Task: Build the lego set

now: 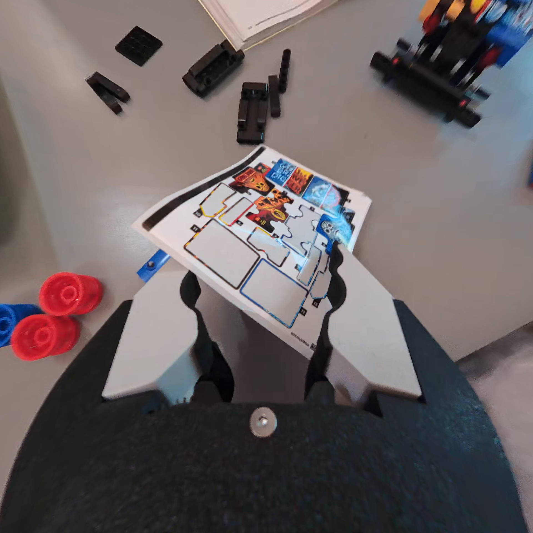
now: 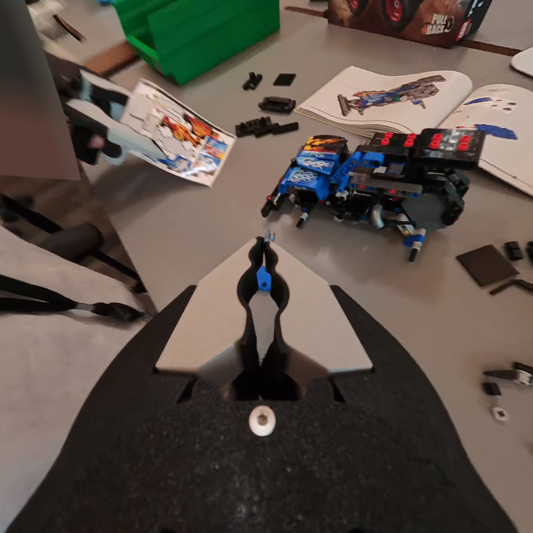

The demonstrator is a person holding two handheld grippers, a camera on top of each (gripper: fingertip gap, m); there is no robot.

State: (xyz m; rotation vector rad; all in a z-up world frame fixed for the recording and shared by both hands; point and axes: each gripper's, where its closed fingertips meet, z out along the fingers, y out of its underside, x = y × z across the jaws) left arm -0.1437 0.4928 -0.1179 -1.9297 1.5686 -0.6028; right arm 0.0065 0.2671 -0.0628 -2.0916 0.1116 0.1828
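My left gripper (image 1: 262, 262) is open. The sticker sheet (image 1: 253, 230) lies slanted across it, over the left finger and under the right fingertip (image 1: 334, 253). In the right wrist view the sheet (image 2: 178, 138) is tilted up at the left gripper (image 2: 95, 127), with its far edge on the table. My right gripper (image 2: 264, 240) is shut on a small blue-and-white sticker (image 2: 269, 234) that sticks out of its tips. A blue piece (image 2: 263, 281) shows in the gap between the fingers; I cannot tell if it is held. The partly built blue and black truck (image 2: 369, 178) stands ahead to the right and also shows in the left wrist view (image 1: 432, 72).
The open instruction booklet (image 2: 389, 95) lies behind the truck. Loose black pieces (image 1: 251, 112) lie beyond the sheet, with more black parts (image 2: 487, 269) at the right. Red wheels (image 1: 70, 294) and a blue wheel (image 1: 5, 323) sit to the left. A green bin (image 2: 202, 37) and the set's box (image 2: 409, 17) stand at the back. Left tips to right tips: about 30 centimeters. The blue wheel (image 1: 5, 323) lies some 15 centimeters from my left tips, 45 centimeters from my right tips.
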